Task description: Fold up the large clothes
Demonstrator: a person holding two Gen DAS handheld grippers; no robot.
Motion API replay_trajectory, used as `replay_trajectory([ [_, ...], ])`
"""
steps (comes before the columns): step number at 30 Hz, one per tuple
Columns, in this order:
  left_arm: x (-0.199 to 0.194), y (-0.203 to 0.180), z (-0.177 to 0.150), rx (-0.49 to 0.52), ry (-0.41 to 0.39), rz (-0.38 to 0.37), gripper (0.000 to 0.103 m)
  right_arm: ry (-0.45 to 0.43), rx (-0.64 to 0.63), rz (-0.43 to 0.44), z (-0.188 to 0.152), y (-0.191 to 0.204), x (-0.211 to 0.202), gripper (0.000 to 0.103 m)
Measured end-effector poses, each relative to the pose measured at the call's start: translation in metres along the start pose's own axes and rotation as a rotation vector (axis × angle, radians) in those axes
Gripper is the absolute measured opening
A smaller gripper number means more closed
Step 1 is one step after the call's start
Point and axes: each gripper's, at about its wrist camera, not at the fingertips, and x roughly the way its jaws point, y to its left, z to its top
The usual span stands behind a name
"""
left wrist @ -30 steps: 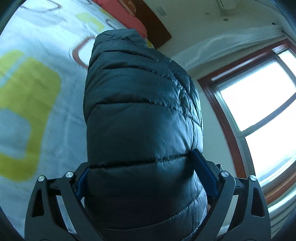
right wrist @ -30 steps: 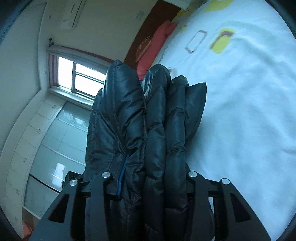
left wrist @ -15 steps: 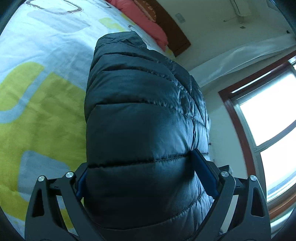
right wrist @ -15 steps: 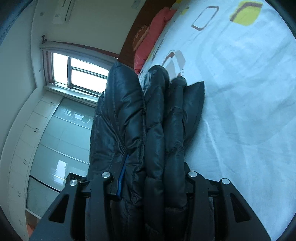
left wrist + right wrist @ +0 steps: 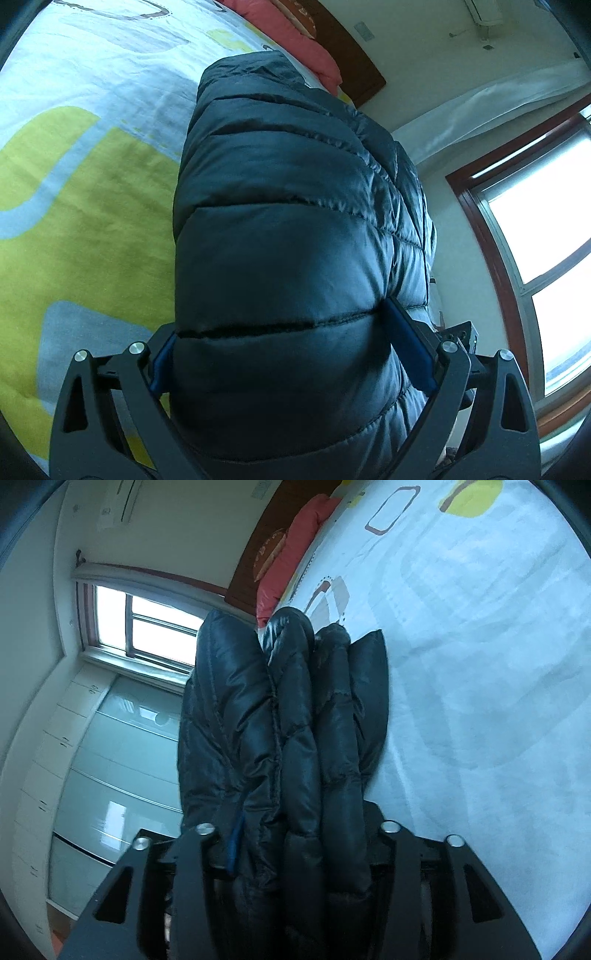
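A dark quilted puffer jacket (image 5: 295, 229) fills the middle of the left wrist view, clamped between the blue pads of my left gripper (image 5: 291, 332), which is shut on a thick fold of it. In the right wrist view the same jacket (image 5: 284, 716) shows as several bunched layers held upright, and my right gripper (image 5: 295, 834) is shut on them. The jacket is lifted off the bed (image 5: 480, 664). The parts of the jacket behind the folds are hidden.
The bed has a white sheet with yellow and grey shapes (image 5: 74, 206). A red pillow (image 5: 295, 550) and a brown headboard (image 5: 347, 55) lie at its far end. A window (image 5: 546, 236) and pale wardrobe doors (image 5: 110, 768) stand beside the bed.
Both grippers have moved with the jacket closer over the bed. In the left wrist view the yellow patch has grown larger. Both grips are unchanged.
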Motion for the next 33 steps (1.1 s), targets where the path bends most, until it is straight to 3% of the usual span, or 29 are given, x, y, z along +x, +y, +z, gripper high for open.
replay_trajectory([
  [4, -0.010, 0.010, 0.004, -0.036, 0.018, -0.021, 0.095, 0.009, -0.058, -0.080, 0.000, 0.012, -0.009, 0.071],
  [9, -0.040, 0.032, 0.016, -0.100, -0.034, -0.090, 0.095, -0.017, -0.084, -0.101, 0.008, 0.022, -0.033, 0.074],
  [12, -0.044, 0.040, 0.030, -0.122, -0.066, -0.068, 0.095, -0.064, -0.082, -0.076, 0.025, 0.031, -0.037, 0.078],
  [15, -0.035, 0.039, 0.047, -0.139, -0.070, -0.059, 0.095, -0.055, -0.086, -0.071, 0.048, 0.040, -0.018, 0.078],
  [18, -0.019, 0.026, 0.060, -0.085, -0.058, -0.007, 0.095, -0.031, -0.080, -0.093, 0.068, 0.041, 0.010, 0.078],
  [20, -0.004, 0.013, 0.063, -0.040, -0.043, 0.068, 0.095, -0.019, -0.056, -0.103, 0.073, 0.035, 0.021, 0.078],
  [22, 0.004, 0.010, 0.065, -0.008, -0.034, 0.128, 0.095, 0.009, -0.009, -0.125, 0.077, 0.023, 0.031, 0.052],
  [24, 0.012, 0.009, 0.066, -0.006, -0.024, 0.155, 0.095, 0.032, 0.034, -0.111, 0.077, 0.012, 0.037, 0.041],
  [27, 0.024, 0.010, 0.062, -0.009, -0.018, 0.187, 0.095, 0.038, 0.046, -0.107, 0.075, 0.002, 0.041, 0.037],
  [33, 0.037, 0.022, 0.056, -0.034, -0.012, 0.180, 0.096, 0.027, 0.102, -0.046, 0.070, -0.014, 0.044, 0.034],
])
